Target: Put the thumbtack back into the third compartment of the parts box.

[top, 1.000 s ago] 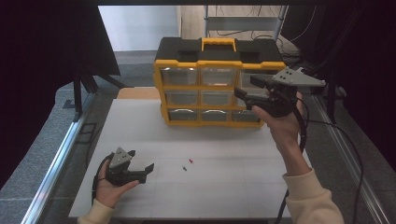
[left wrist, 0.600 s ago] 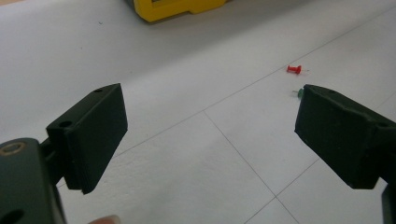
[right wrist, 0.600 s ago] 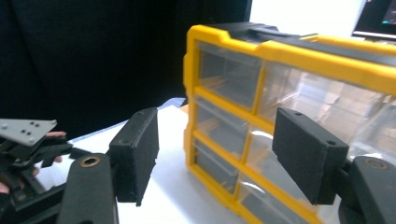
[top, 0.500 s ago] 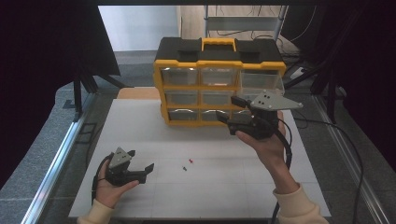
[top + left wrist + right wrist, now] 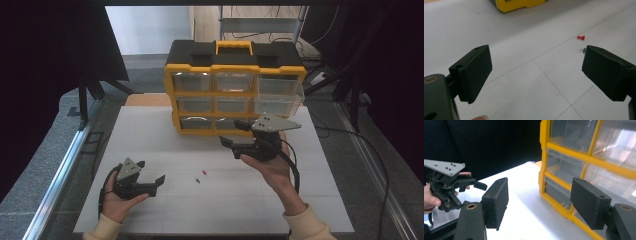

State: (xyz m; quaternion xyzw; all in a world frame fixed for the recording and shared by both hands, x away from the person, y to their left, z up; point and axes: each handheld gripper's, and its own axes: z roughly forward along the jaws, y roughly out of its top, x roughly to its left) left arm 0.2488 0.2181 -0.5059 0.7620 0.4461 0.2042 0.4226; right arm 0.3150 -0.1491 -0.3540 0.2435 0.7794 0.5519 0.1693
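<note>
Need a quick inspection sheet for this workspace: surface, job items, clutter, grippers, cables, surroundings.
Surface: white table top, thin seam lines.
Job's things: red pushpin and green pushpin lie loose mid-table, close together; yellow drawer organizer at the far edge, right-hand top and middle drawers pulled out.
Clutter: nothing seen.
Grippers: left gripper open, low near the pins; right gripper open, raised in front of the organizer, empty.
Cables: black cable trails off the table's right side.
Surroundings: dark curtains, metal side rails.

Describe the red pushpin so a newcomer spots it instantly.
On the white table, in front of the yellow drawer organizer, two pushpins lie between the grippers. The red pushpin lies nearer the organizer; its green neighbour lies just beside it, nearer the person.
</note>
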